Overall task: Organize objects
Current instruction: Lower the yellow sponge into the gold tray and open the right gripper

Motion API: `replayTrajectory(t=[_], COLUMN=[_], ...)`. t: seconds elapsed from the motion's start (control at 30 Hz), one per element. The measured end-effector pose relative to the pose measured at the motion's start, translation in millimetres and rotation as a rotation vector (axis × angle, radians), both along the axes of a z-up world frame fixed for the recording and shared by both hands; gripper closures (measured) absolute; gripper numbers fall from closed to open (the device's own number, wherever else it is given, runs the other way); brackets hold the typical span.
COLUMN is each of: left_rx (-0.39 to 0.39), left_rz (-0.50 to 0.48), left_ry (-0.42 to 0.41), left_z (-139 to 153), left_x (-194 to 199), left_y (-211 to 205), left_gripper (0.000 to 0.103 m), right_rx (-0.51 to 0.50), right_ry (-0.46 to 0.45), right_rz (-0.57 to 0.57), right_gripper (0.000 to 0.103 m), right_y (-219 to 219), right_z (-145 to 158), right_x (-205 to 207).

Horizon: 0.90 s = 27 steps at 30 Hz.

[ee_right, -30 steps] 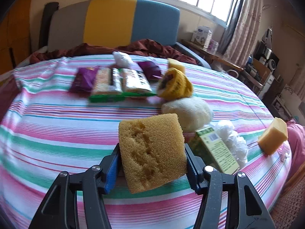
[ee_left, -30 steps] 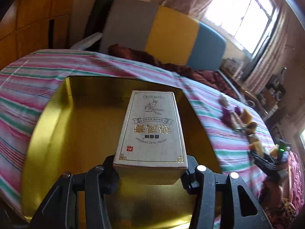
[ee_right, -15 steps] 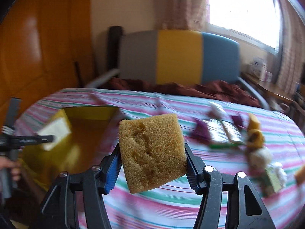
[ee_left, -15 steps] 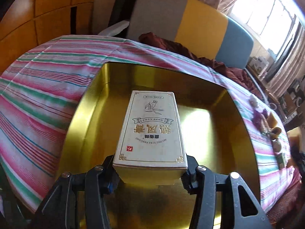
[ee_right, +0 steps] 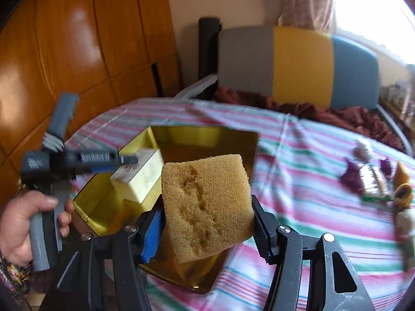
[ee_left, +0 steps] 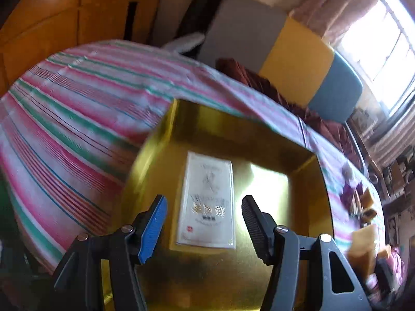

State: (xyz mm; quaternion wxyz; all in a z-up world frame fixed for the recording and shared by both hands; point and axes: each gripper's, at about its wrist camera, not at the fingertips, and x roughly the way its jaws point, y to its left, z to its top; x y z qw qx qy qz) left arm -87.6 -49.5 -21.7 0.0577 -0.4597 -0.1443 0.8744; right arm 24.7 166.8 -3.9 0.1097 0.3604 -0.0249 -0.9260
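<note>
The left claw (ee_left: 203, 226) stands apart above the golden tray (ee_left: 306, 167). Its jaws have just been opening, and the white box (ee_left: 207, 202) lies between them but free, with a gap on each side. The box rests flat on the floor of the tray, near the tray's left wall as the left wrist view shows it. The blue pad (ee_left: 153, 229) of one finger is clear of the box.

The right claw (ee_right: 206, 229) is clamped on a yellow sponge (ee_right: 207, 204), both pads pressing its sides, and the sponge is held in the air, tilted a little, in front of the golden tray (ee_right: 233, 140). In this view the white box (ee_right: 140, 176) shows in the left part of the tray, and the left claw (ee_right: 109, 159) hangs just over it, held by a person's hand (ee_right: 23, 223).

The tray sits on the striped cloth (ee_right: 311, 155) that covers the worktop. Far to the right on the cloth lies a group of small packets (ee_right: 373, 181), well apart from the tray; they are blurred. Behind the worktop is a chair back (ee_right: 301, 64) in grey, yellow and blue, with dark red cloth (ee_right: 337, 114) at its foot.
</note>
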Motion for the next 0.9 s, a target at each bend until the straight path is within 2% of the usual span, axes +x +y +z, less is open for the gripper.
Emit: replayTrajectory(t=[0.17, 0.27, 0.43, 0.5, 0.63, 0.73, 0.9], left_rx=[0.032, 0.032, 0.044, 0.044, 0.055, 0.060, 0.057], left_rz=[0.058, 0.081, 0.076, 0.073, 0.082, 0.080, 0.068], left_ry=[0.019, 0.027, 0.043, 0.053, 0.063, 0.052, 0.052], left_z=[12.2, 16.0, 23.1, 26.1, 28.7, 26.6, 24.8], left_x=[2.8, 2.4, 4.0, 4.8, 7.0, 5.9, 7.8], left_y=[-16.2, -19.5, -16.3, -15.8, -15.1, -14.4, -8.2], left_gripper=[0.042, 0.042, 0.042, 0.042, 0.042, 0.042, 0.042], right_rx=[0.019, -0.020, -0.014, -0.051, -0.098, -0.122, -0.132], right_ry=[-0.112, -0.184, -0.262, -0.293, -0.310, -0.300, -0.229], right_rz=[0.036, 0.017, -0.016, -0.031, -0.046, -0.050, -0.084], right_gripper=[0.042, 0.041, 0.041, 0.041, 0.037, 0.027, 0.025], right_y=[-28.4, -36.0, -48.3, -50.7, -57.6, -57.4, -37.7], right_z=[-19.5, -30.9, -44.0, -46.5, -47.4, -44.5, -30.4], right_x=[-24.4, -40.3, -68.6, -78.1, -92.6, -91.2, -73.5])
